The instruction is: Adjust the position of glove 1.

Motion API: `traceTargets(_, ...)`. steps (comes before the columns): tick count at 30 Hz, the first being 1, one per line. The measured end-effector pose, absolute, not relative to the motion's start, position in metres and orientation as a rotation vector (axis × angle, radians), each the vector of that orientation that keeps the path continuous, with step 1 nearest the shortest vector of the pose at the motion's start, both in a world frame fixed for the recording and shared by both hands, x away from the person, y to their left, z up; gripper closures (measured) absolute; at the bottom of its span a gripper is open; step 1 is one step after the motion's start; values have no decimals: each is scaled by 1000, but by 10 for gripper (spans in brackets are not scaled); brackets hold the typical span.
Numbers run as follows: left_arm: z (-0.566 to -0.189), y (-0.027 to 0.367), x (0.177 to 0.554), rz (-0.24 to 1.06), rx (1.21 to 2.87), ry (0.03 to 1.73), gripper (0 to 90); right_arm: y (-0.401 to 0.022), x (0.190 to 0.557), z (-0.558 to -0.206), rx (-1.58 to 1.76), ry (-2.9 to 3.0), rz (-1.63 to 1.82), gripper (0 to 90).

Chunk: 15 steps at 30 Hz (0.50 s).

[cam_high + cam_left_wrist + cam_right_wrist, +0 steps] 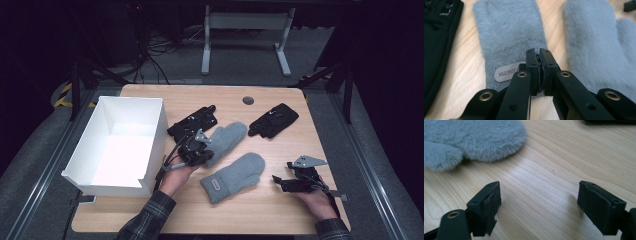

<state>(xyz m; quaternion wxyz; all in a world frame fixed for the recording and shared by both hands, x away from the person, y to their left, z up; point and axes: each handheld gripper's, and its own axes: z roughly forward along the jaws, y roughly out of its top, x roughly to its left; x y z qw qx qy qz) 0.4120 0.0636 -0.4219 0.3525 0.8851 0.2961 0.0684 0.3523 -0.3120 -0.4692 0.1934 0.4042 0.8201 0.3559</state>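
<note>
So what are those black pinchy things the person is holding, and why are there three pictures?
Those are hand-held grippers, tools with two black jaws that pinch like tongs. A person holds one in each hand. The high view looks down on the wooden table from above. The other two pictures come from small cameras riding on each tool, looking along its jaws.

On the table lie two fluffy grey mittens, the far one and the near one, two black gloves, one in the middle and one to the right, and a white box.

The left hand-held gripper has its jaws closed at the cuff of the far mitten, by its label, seemingly pinching it. The right hand-held gripper is open, holding nothing, over bare wood.
</note>
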Motion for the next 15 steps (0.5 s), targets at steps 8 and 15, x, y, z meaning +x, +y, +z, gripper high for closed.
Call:
traceTargets(8, -425, 77, 383, 152, 2311, 786, 852, -312, 352, -469, 1133, 2300, 998, 195)
traceTargets(15, -412, 82, 391, 170, 2225, 817, 614, -312, 352, -469, 1133, 2299, 998, 196)
